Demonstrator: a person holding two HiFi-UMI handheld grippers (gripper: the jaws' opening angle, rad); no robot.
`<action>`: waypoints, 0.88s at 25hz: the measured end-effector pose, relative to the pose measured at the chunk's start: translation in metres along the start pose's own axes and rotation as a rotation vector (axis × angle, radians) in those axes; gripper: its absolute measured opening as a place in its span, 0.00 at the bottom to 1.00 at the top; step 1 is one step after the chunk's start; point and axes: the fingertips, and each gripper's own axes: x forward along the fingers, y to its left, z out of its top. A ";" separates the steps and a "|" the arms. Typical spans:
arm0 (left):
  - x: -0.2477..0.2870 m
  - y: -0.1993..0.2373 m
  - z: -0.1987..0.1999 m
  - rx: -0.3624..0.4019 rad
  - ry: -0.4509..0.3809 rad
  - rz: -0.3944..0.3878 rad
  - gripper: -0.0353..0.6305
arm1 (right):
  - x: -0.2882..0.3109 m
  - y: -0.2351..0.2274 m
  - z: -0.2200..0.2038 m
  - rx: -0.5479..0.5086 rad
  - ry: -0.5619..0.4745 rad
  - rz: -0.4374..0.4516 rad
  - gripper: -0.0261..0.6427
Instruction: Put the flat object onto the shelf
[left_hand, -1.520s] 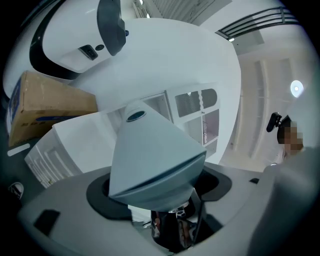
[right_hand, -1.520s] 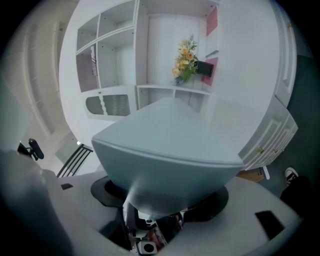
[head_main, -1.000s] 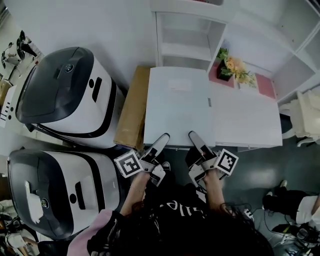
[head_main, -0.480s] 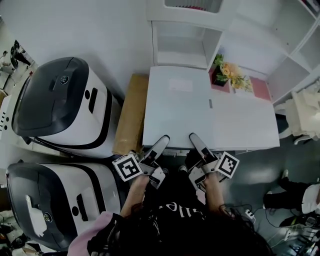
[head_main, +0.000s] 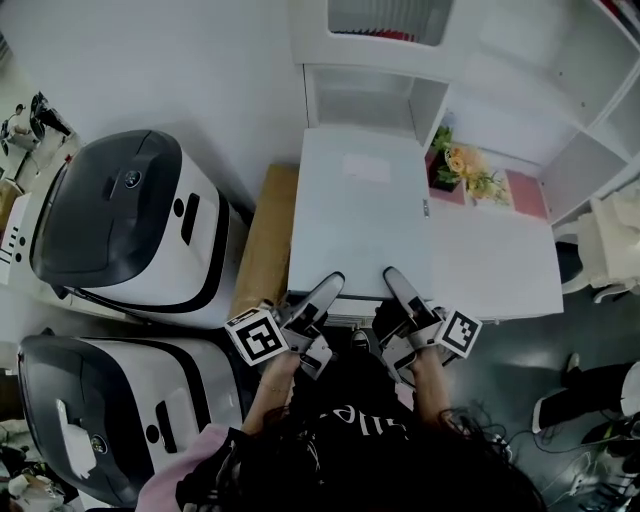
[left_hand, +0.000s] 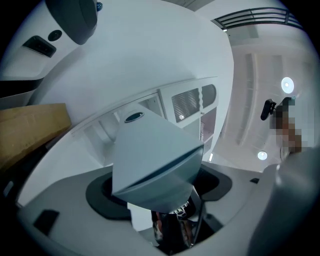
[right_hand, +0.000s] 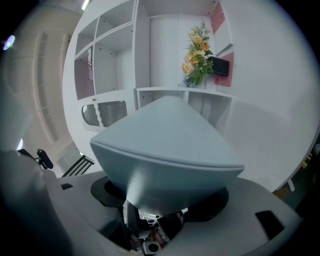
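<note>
The flat object is a large white board (head_main: 360, 220); I hold it level by its near edge, and its far edge reaches to the foot of the white shelf (head_main: 375, 95). My left gripper (head_main: 325, 293) is shut on the near left part of that edge, and my right gripper (head_main: 396, 285) is shut on the near right part. In the left gripper view the board (left_hand: 152, 160) juts out from between the jaws as a grey-blue wedge. The right gripper view shows the board (right_hand: 165, 145) the same way, pointing at the shelf compartments (right_hand: 115, 65).
A white table (head_main: 500, 260) lies right of the board, with a flower pot (head_main: 462, 168) and pink items (head_main: 527, 190) at its back. Two large white-and-black machines (head_main: 130, 220) (head_main: 110, 400) stand at the left. A cardboard box (head_main: 262, 240) leans between them and the board.
The board and both grippers have moved forward: the board's far edge now lies past the flower pot, closer to the shelf. Both grips are unchanged.
</note>
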 end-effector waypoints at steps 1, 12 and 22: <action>0.005 0.000 0.003 0.006 0.001 -0.002 0.60 | 0.004 0.001 0.005 0.000 0.002 0.007 0.49; 0.050 0.012 0.009 0.029 0.052 0.007 0.60 | 0.024 -0.011 0.048 0.027 0.010 0.009 0.49; 0.069 0.025 0.003 0.032 0.085 0.015 0.61 | 0.025 -0.028 0.065 0.059 0.009 0.008 0.49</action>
